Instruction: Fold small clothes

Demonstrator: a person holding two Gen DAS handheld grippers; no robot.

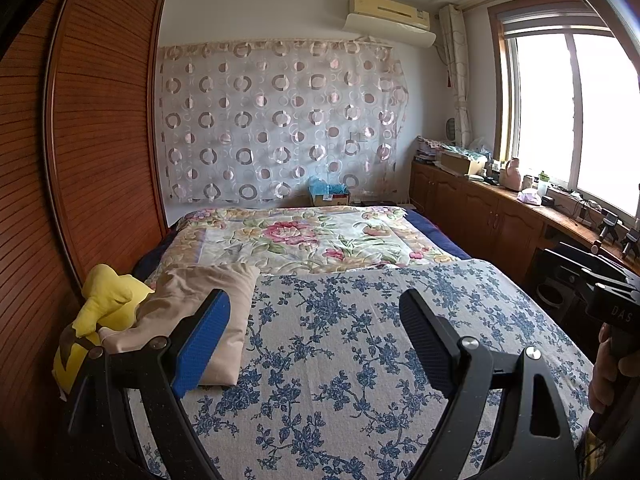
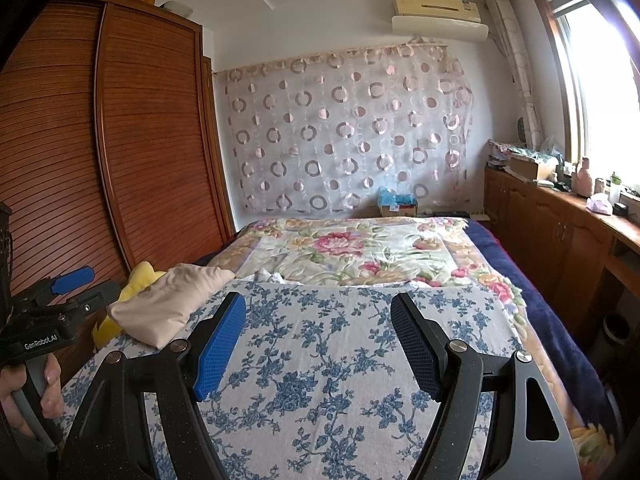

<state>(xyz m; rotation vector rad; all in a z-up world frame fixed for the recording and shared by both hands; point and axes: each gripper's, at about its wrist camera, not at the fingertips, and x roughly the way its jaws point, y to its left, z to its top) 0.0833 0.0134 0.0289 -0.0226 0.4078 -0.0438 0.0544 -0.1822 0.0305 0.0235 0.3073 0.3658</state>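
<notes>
Two hand-held grippers are raised over a bed, both pointing toward its far end. At far left stands a slatted wooden wardrobe (image 1: 100, 128). Against it, on the bed's left edge, lies a yellow plush toy (image 1: 108, 300), touching a beige pillow (image 1: 208, 312) just to its right. The left hand-held gripper (image 1: 316, 344) has its jaws spread wide with nothing between them; only the blue-flowered bedspread (image 1: 340, 360) shows in the gap. Its left finger (image 1: 204, 340) overlaps the pillow in view; whether it touches cannot be told. The right hand-held gripper (image 2: 320, 344) likewise stands wide open and empty above the same bedspread. A small crumpled piece of white cloth (image 2: 272, 276), possibly the garment, lies at the bedspread's far edge, just right of the pillow, beside the rose-patterned quilt (image 2: 352, 252). No other small clothing can be made out. At right runs a wooden worktop (image 1: 532, 208) under the window, carrying bottles and boxes.
</notes>
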